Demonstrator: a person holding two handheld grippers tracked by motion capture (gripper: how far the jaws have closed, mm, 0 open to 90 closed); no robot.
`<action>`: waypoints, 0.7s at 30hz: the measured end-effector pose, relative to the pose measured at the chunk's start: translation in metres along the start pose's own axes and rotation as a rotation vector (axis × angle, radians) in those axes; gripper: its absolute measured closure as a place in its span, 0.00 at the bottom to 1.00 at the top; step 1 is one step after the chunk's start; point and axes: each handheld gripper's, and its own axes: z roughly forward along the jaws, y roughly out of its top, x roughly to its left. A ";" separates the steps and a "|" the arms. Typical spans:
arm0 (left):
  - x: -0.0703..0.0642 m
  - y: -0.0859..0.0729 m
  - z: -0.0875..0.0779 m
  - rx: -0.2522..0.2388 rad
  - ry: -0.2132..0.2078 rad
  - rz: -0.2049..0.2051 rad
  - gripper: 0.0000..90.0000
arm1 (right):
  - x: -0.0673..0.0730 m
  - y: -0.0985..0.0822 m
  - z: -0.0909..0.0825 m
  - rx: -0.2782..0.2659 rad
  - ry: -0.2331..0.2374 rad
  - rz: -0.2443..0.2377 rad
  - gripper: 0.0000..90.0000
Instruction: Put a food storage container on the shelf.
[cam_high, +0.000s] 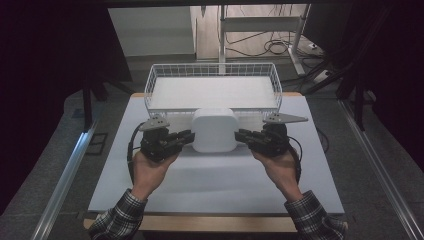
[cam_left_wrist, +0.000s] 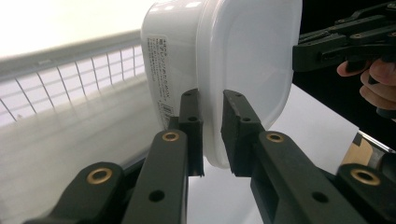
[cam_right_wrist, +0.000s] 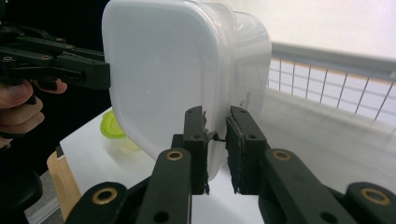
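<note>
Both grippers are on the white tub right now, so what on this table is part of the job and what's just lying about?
In the job:
- white lidded container, pinched at its rim
- left gripper
- right gripper
- wire basket, probably its destination

Lying about:
- green-lidded small container on the table
- cables on the floor

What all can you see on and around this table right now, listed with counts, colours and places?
Container: one, white plastic, lidded, held above the table between both grippers.
Wire basket: one, white, far edge of table.
Small jar: one, clear with green lid, on the table near its edge.
Table: one, white top.
Left gripper: one, black, shut on the container's rim.
Right gripper: one, black, shut on the opposite rim.
Sleeves: two, plaid, bottom of high view.
</note>
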 end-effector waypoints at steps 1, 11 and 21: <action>0.001 0.003 -0.002 -0.004 0.000 0.002 0.88 | 0.000 0.003 0.000 -0.003 0.001 -0.003 0.87; 0.007 0.026 -0.010 -0.022 0.009 -0.001 0.88 | 0.002 0.030 0.002 -0.021 0.005 -0.006 0.87; 0.019 0.049 -0.010 -0.035 0.006 -0.008 0.88 | 0.000 0.057 0.004 -0.036 -0.015 -0.026 0.87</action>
